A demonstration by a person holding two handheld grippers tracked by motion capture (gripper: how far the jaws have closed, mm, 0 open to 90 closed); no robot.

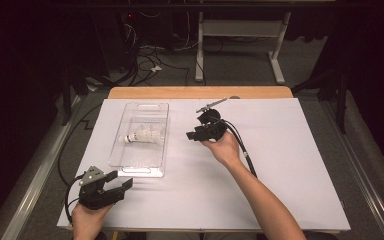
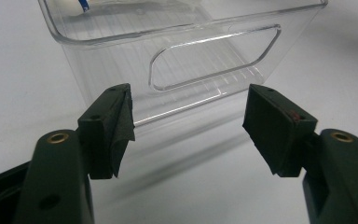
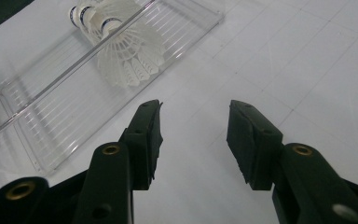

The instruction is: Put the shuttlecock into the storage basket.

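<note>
White paper covers the table [image 1: 290, 165], and dark floor with cables lies behind it. At the near left corner, the left gripper [image 1: 121, 187] rests with its jaws wide apart and nothing between them, pointing at the near end of the clear tray [image 1: 125, 165]. Two white shuttlecocks [image 1: 142, 135] lie inside the tray, left of the table's middle. Just right of the tray, the right gripper [image 1: 191, 135] hangs over the paper, jaws wide and empty, aimed toward the shuttlecocks.
</note>
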